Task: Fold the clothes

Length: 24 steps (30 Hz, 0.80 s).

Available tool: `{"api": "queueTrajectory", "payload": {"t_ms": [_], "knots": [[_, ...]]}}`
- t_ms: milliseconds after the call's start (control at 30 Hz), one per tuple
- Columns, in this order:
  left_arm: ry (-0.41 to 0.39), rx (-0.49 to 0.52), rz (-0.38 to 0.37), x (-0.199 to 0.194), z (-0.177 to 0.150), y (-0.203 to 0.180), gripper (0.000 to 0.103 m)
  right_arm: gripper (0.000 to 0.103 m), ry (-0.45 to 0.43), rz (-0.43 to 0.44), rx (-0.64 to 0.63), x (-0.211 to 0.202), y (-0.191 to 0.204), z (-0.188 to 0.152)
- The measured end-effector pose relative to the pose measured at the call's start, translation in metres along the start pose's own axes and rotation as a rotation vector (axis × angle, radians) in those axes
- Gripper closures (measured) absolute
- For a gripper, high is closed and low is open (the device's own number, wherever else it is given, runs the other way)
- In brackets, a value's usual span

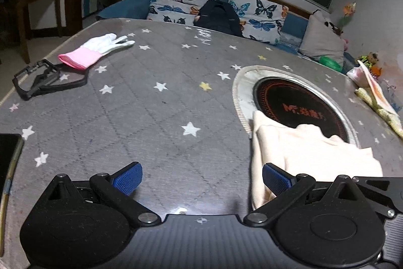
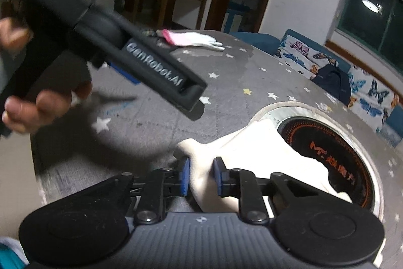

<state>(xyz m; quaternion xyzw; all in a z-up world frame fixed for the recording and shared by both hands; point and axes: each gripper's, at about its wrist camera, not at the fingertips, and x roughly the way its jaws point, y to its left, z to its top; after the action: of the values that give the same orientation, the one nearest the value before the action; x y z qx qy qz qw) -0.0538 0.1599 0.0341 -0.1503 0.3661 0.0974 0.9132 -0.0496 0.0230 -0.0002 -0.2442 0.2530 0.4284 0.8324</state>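
Note:
A cream garment lies crumpled on the grey star-print tablecloth, with part of it over a round black hob. My left gripper stands wide open above the cloth, holding nothing. Its right blue pad sits at the garment's near left edge. In the right wrist view my right gripper is shut on a bunched fold of the cream garment, with both blue pads against the fabric. A hand holds the left tool's black housing above the table to the left.
A white glove with a pink cuff and a black plastic frame lie at the far left of the table. A dark flat device sits at the left edge. Patterned cloth lies far right. Behind the table is a butterfly-print sofa.

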Motion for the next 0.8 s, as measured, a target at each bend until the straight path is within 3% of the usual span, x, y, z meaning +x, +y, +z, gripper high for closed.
{"api": "queueTrajectory", "payload": {"t_ms": [333, 700, 800], "knots": [[0.071, -0.095, -0.136, 0.007, 0.005, -0.006, 0.000, 0.090, -0.046, 0.099, 0.246, -0.019, -0.038, -0.001], [0.199, -0.305, -0.293, 0.032, 0.011, -0.005, 0.000, 0.090, -0.101, 0.152, 0.359, -0.033, -0.059, -0.008], [0.222, -0.321, -0.314, 0.039, 0.013, -0.008, 0.000, 0.090, -0.112, 0.166, 0.375, -0.036, -0.060, -0.010]]}}
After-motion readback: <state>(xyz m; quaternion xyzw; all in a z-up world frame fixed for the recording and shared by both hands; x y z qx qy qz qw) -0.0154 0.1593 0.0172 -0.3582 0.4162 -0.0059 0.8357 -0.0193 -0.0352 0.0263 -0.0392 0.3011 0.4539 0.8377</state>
